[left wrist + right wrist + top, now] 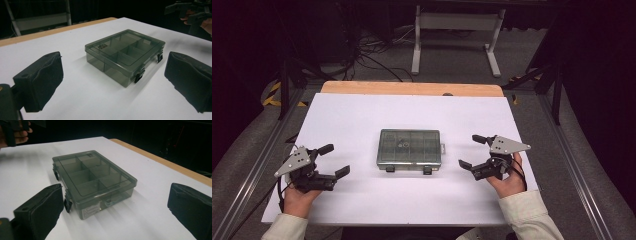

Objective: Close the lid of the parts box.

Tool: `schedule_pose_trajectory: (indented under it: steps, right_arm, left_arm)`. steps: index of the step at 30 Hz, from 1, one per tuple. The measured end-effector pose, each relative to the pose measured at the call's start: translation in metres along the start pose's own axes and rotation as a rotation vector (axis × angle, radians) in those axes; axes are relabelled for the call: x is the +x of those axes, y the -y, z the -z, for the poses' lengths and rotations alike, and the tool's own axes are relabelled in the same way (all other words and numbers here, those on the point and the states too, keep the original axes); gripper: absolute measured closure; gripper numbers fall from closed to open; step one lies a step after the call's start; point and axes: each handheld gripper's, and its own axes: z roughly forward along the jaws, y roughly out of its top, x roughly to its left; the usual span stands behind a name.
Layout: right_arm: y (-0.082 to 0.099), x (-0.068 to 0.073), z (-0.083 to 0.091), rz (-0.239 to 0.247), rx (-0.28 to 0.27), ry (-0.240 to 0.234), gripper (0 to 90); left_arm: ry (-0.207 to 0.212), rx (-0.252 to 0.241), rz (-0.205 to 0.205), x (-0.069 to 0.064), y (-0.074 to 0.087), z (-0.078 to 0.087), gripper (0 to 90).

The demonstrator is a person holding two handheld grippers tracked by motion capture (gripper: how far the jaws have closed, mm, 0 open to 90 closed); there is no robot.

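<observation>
Box: one smoky, see-through compartment box (409, 148), and I've got it sitting flat near the middle of the white table (362, 200).
Lid: down on the box, clear enough that I can read the dividers through it.
Compartments: I count eight in the right gripper view, two rows of four, though the far corners are hard to separate.
Contents: the high view gives me a small ring-like speck near the middle of the box (92, 180); I can't tell what it is, and from the gripper views the cells look bare.
Latches: two black latches (390, 169) on the near long side, both hanging at the front edge.
Side tab: one small pale tab on the box's right short end in the high view.
Label: one little printed sticker on the lid corner, seen from the left gripper view; too small for me to read.
Left hand-held gripper (337, 161): jaws spread wide apart, nothing between them, off to the left of the box (125, 56) and well apart from it.
Right hand-held gripper (472, 151): jaws spread wide too, nothing pinched, off to the right of the box, not touching it.
Count: one box, two latches, two hand-held grippers, one table.
Table edge: a wooden strip runs along the far side.
</observation>
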Motion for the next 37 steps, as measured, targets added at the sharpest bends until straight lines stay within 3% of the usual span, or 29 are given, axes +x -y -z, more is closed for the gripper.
schedule_pose_trajectory:
  steps: [5, 9, 16, 19, 23, 26, 37]
  right_arm:
    - [0.006, -0.003, 0.003, -0.006, -0.028, 0.014, 1.0]
    - [0.013, -0.005, 0.004, -0.021, -0.04, 0.018, 1.0]
    - [0.026, -0.008, 0.001, -0.014, -0.035, 0.039, 1.1]
    - [0.031, -0.012, 0.002, -0.039, -0.033, 0.062, 1.0]
    - [0.034, -0.015, 0.006, -0.063, -0.048, 0.083, 0.7]
    - [0.036, -0.017, 0.004, -0.075, -0.036, 0.079, 0.7]
    - [0.037, -0.017, 0.002, -0.059, -0.025, 0.079, 0.7]
  left_arm:
    - [-0.005, -0.028, -0.038, 0.003, 0.011, -0.003, 2.9]
    - [0.002, -0.053, -0.012, 0.009, 0.021, -0.007, 3.0]
    - [-0.027, -0.065, -0.047, 0.015, 0.028, -0.013, 3.6]
    - [-0.037, -0.06, -0.027, 0.019, 0.032, -0.016, 3.6]
    - [-0.048, -0.075, -0.005, 0.023, 0.033, -0.015, 3.6]
    - [-0.059, -0.077, -0.015, 0.023, 0.033, -0.016, 3.6]
    - [-0.065, -0.091, -0.029, 0.025, 0.032, -0.014, 3.6]
